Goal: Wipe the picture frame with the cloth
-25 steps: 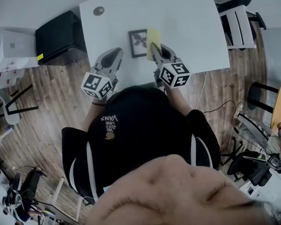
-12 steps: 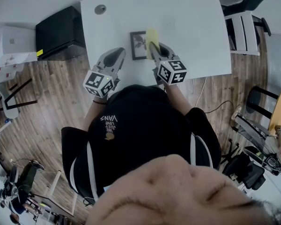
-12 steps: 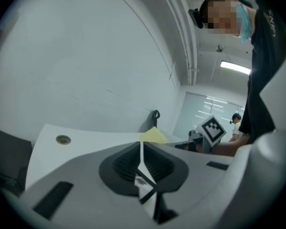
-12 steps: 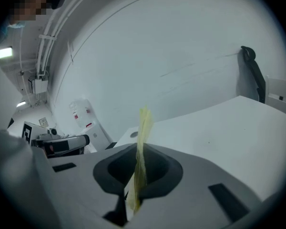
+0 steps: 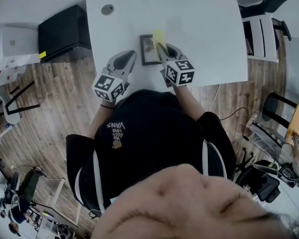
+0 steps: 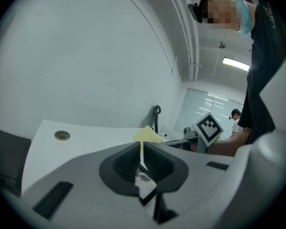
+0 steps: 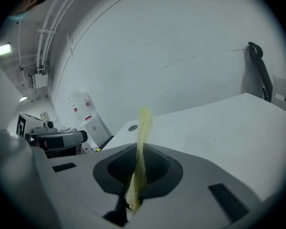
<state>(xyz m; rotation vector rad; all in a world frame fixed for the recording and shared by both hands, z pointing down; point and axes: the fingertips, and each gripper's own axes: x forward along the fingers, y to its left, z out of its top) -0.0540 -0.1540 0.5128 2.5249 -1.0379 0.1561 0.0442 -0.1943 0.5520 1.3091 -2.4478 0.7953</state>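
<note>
The right gripper has carried the thin yellow cloth onto the 2 o'clock corner of the small dark rectangular picture frame, which lies on the white table. The left gripper sits at the frame's 8 o'clock. Left gripper view: jaws together, empty. Right gripper view: jaws clamped on the cloth.

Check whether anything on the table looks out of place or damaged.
Nothing stands out. The picture frame lies flat on the white table with no visible damage; the right gripper is shut on the yellow cloth at the frame's right edge, and the left gripper is shut, empty, to its left.
</note>
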